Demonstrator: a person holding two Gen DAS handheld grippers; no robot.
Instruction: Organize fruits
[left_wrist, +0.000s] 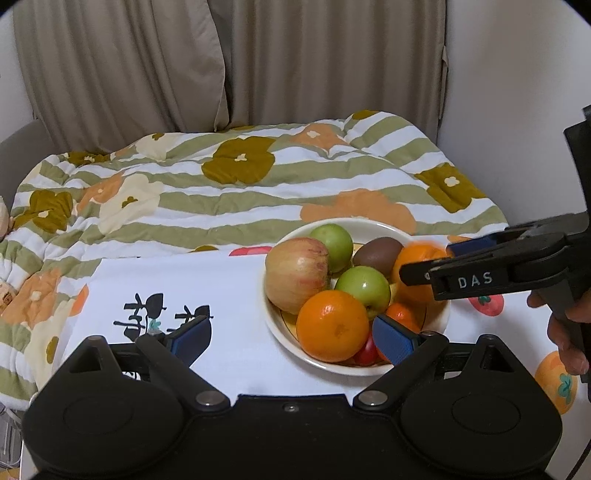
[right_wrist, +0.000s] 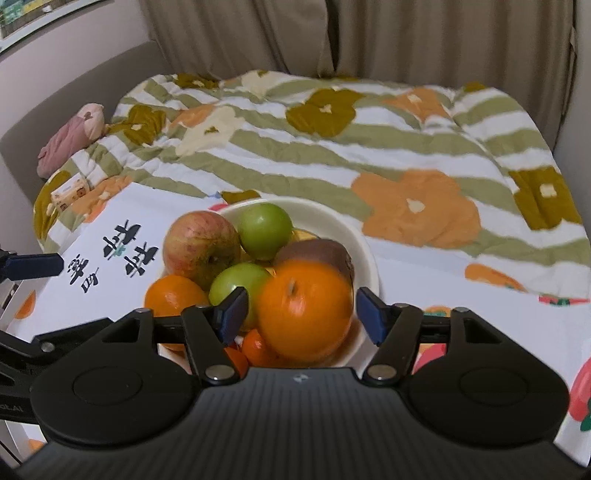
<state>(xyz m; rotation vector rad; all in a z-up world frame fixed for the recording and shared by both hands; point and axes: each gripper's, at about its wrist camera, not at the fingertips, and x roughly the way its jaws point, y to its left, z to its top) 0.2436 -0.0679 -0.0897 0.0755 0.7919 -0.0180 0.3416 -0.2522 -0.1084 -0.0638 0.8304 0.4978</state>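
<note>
A cream bowl (left_wrist: 369, 225) (right_wrist: 364, 251) holds a reddish apple (left_wrist: 295, 277) (right_wrist: 201, 247), two green apples (left_wrist: 332, 245) (right_wrist: 264, 230), a brown kiwi (left_wrist: 376, 253) (right_wrist: 317, 251), a small tangerine (left_wrist: 404, 315) and two oranges. My left gripper (left_wrist: 291, 334) is open at the bowl's near-left rim, its right pad beside the near orange (left_wrist: 332, 325) (right_wrist: 173, 295), holding nothing. My right gripper (right_wrist: 301, 314) (left_wrist: 439, 258) straddles the other orange (right_wrist: 304, 310) (left_wrist: 417, 258), which rests on the pile. Narrow gaps show between it and both pads.
The bowl stands on a white cloth with fruit prints and black characters (left_wrist: 166, 291) (right_wrist: 110, 251). Behind lies a flowered striped quilt (left_wrist: 240, 192) (right_wrist: 369, 147) and beige curtains. A pink plush toy (right_wrist: 70, 136) and a small carton (right_wrist: 70, 192) lie far left. A hand (left_wrist: 569, 332) grips the right tool.
</note>
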